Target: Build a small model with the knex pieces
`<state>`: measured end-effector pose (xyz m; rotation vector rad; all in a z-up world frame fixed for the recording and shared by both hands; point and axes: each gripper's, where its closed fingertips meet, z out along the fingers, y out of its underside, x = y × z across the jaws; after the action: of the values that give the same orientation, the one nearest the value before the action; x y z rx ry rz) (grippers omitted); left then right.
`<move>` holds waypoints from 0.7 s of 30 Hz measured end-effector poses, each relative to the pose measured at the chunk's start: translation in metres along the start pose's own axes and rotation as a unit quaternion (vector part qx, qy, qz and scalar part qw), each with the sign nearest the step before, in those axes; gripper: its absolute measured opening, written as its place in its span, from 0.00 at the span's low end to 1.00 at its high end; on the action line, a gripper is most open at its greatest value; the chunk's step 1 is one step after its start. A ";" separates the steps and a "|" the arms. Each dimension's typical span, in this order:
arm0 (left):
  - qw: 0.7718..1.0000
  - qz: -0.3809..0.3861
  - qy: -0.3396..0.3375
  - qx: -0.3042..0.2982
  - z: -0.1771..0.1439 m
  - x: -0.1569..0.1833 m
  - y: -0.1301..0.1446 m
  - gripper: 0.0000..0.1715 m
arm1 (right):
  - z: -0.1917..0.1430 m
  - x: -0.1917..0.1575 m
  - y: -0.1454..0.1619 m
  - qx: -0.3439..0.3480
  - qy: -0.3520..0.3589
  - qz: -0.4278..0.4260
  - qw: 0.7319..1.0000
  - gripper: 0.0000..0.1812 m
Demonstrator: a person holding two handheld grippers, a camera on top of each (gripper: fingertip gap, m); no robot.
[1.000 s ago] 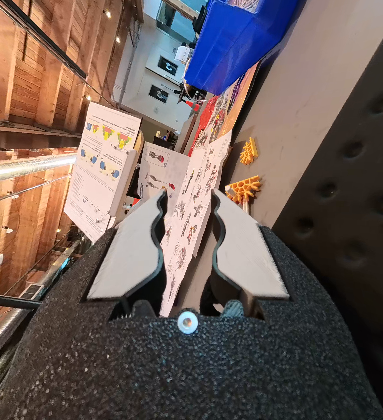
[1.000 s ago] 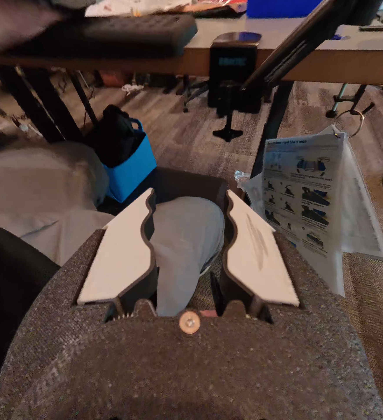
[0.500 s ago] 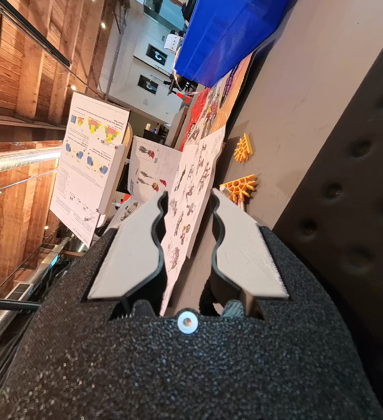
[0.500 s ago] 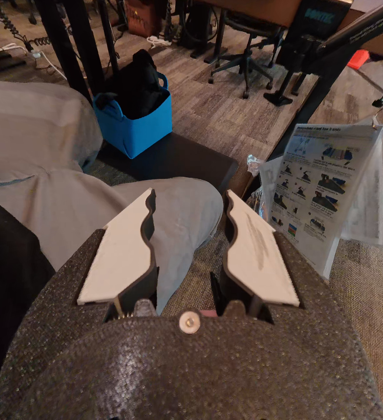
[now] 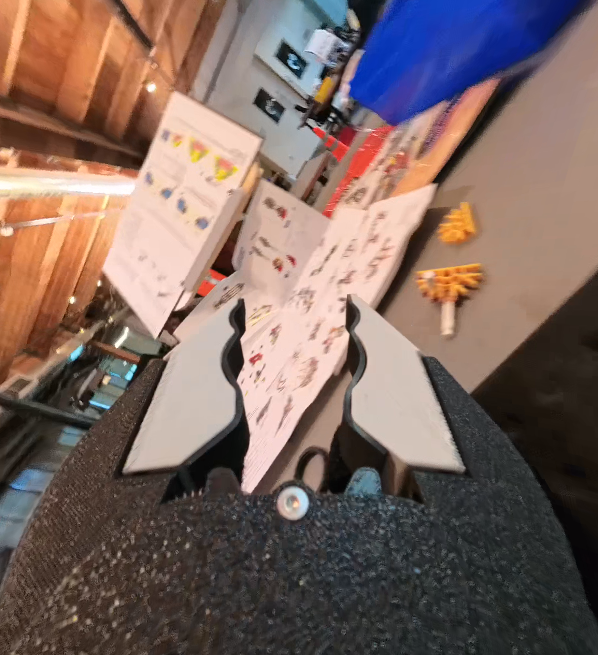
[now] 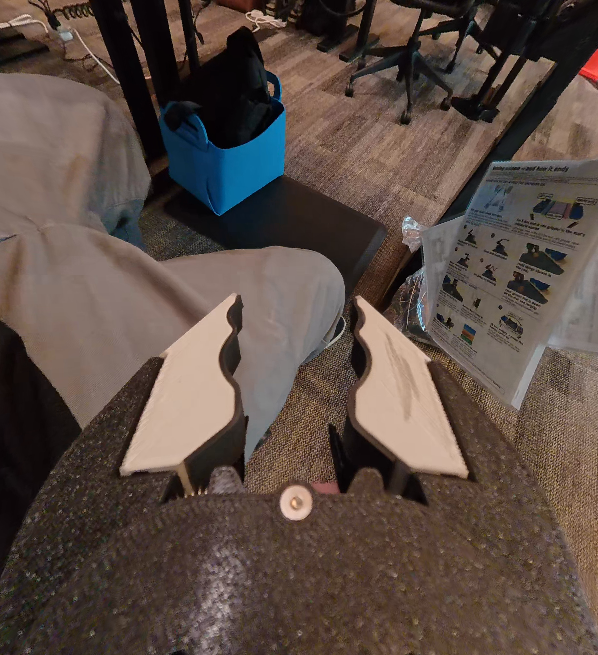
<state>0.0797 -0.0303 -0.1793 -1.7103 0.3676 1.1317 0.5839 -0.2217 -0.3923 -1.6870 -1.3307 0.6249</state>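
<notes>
My left gripper (image 5: pixel 294 308) is open and empty. It is rolled on its side above a grey table (image 5: pixel 524 177), over an unfolded white instruction sheet (image 5: pixel 326 319). A yellow snowflake-shaped connector on a white rod (image 5: pixel 448 283) lies to the right of the fingers, and a second yellow connector (image 5: pixel 457 223) lies beyond it. My right gripper (image 6: pixel 295 304) is open and empty. It points down at the carpet, over a person's knee in grey trousers (image 6: pixel 255 294).
A blue bin (image 5: pixel 450 46) and colourful printed sheets (image 5: pixel 414 149) lie at the table's far end. A black dimpled mat (image 5: pixel 574 390) is at the right. A propped instruction card (image 5: pixel 180 219) stands behind. Below the table are a blue fabric basket (image 6: pixel 226 156), a laminated sheet (image 6: pixel 524 269), and office chair legs (image 6: pixel 404 71). There is about 60 cm between the tips of the two grippers.
The left gripper has swung and tilted, so more of the instruction sheet and table show and the view is blurred. The right gripper has tipped further down toward the knee and floor.
</notes>
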 end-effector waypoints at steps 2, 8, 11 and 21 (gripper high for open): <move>0.998 -0.065 -0.021 0.007 -0.025 -0.033 0.010 0.32 | 0.001 0.001 0.002 -0.004 0.002 -0.002 1.000 0.34; 0.989 -0.142 -0.035 -0.024 -0.131 -0.087 0.088 0.39 | 0.013 -0.007 -0.001 -0.012 -0.013 -0.018 1.000 0.35; 0.986 -0.147 -0.056 -0.059 -0.195 -0.102 0.141 0.39 | 0.023 -0.013 -0.008 -0.012 -0.025 -0.037 0.999 0.35; 0.957 -0.211 -0.067 -0.186 -0.373 -0.063 0.283 0.41 | 0.065 -0.057 -0.039 -0.011 -0.090 -0.144 0.985 0.35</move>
<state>0.0431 -0.4926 -0.2702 -1.9023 -0.3069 1.0295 0.4944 -0.2524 -0.3980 -1.4422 -1.6784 0.6033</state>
